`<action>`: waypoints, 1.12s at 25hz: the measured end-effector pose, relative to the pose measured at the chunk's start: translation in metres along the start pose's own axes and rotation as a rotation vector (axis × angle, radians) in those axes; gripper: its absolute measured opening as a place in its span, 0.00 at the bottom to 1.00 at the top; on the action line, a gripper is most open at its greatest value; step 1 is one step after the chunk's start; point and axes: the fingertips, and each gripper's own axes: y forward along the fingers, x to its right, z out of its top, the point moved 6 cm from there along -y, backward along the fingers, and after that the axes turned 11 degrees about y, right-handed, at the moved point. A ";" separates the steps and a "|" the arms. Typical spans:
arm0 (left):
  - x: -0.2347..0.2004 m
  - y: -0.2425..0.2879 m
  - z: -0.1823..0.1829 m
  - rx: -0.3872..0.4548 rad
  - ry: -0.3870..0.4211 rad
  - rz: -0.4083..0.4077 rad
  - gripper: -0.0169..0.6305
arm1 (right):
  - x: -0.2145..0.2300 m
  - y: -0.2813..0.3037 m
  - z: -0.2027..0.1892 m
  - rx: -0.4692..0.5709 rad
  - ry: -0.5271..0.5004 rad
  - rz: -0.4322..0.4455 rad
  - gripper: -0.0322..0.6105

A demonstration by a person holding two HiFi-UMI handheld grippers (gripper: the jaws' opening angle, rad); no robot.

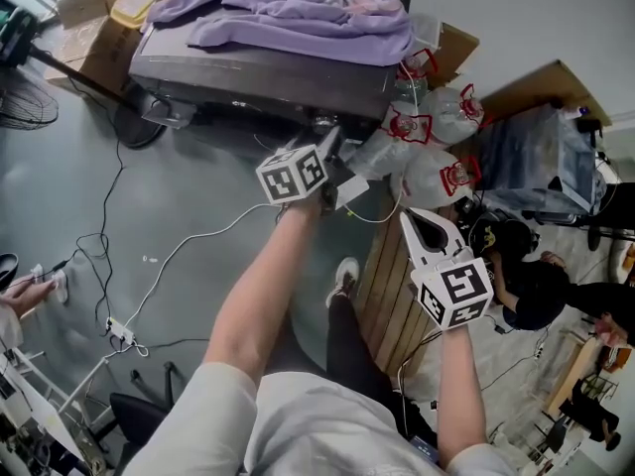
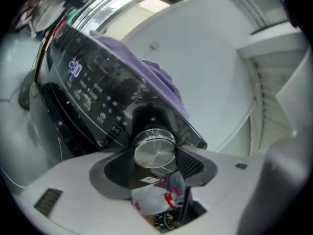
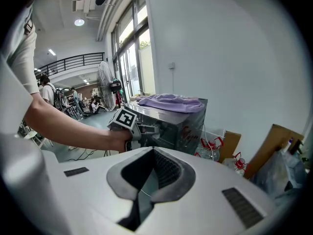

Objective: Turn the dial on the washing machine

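The left gripper (image 2: 154, 145) has its jaws clamped on the silver dial (image 2: 155, 153), one pad on each side of the rim. That square grip probably lets a twist of the wrist turn the dial without slipping. The dial sticks out from the dark control panel (image 2: 90, 89) on the front of the washing machine (image 1: 248, 67). A purple cloth (image 1: 298, 8) is heaped on top, clear of the controls. The right gripper (image 3: 154, 173) has its jaws apart and holds nothing. It hangs back beside the person's body, well away from the machine, seemingly because this job needs only one hand.
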 end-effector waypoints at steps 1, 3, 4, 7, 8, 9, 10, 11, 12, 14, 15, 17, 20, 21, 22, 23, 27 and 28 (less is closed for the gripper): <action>-0.002 0.000 0.000 0.013 -0.051 -0.023 0.45 | 0.000 0.000 0.000 0.000 0.000 -0.001 0.07; -0.003 0.001 -0.001 0.024 -0.084 -0.047 0.45 | -0.001 0.000 0.000 0.000 -0.001 -0.001 0.07; -0.003 0.001 0.000 0.023 -0.082 -0.050 0.45 | -0.002 0.000 0.000 0.001 -0.002 -0.001 0.07; -0.001 0.000 0.000 0.010 -0.041 -0.036 0.45 | -0.004 -0.001 0.000 0.004 -0.004 -0.001 0.07; -0.001 -0.001 0.000 0.004 -0.026 -0.026 0.45 | -0.005 -0.002 0.001 0.005 -0.005 -0.001 0.07; -0.001 -0.002 -0.001 -0.002 -0.016 -0.018 0.46 | -0.005 -0.002 0.002 0.007 -0.006 -0.004 0.07; -0.002 -0.003 -0.001 -0.007 -0.005 -0.012 0.47 | -0.005 -0.003 0.003 0.010 -0.009 -0.007 0.07; -0.002 -0.005 -0.001 -0.014 0.012 -0.006 0.48 | -0.005 -0.004 0.005 0.014 -0.013 -0.012 0.07; -0.003 -0.008 -0.001 -0.025 0.038 0.001 0.49 | -0.005 -0.005 0.008 0.020 -0.018 -0.017 0.07; -0.005 -0.018 -0.002 -0.060 0.107 0.023 0.49 | -0.003 -0.009 0.015 0.034 -0.030 -0.027 0.07; -0.007 -0.024 0.000 -0.079 0.144 0.036 0.49 | -0.003 -0.012 0.020 0.043 -0.038 -0.034 0.07; -0.009 -0.042 0.009 -0.099 0.230 0.055 0.49 | -0.002 -0.017 0.034 0.066 -0.063 -0.050 0.07; -0.007 -0.077 0.040 -0.078 0.382 0.064 0.40 | -0.008 -0.024 0.062 0.113 -0.120 -0.072 0.07; -0.006 -0.090 0.052 -0.063 0.424 0.064 0.32 | -0.011 -0.027 0.072 0.131 -0.139 -0.076 0.07; -0.005 -0.105 0.065 -0.046 0.463 0.063 0.24 | -0.015 -0.029 0.082 0.147 -0.157 -0.077 0.07; -0.004 -0.119 0.078 -0.030 0.502 0.064 0.16 | -0.019 -0.032 0.091 0.163 -0.173 -0.078 0.07; 0.002 -0.175 0.129 0.039 0.654 0.100 0.06 | -0.037 -0.042 0.131 0.220 -0.242 -0.086 0.07; 0.005 -0.188 0.143 0.062 0.674 0.104 0.05 | -0.042 -0.045 0.141 0.237 -0.261 -0.087 0.07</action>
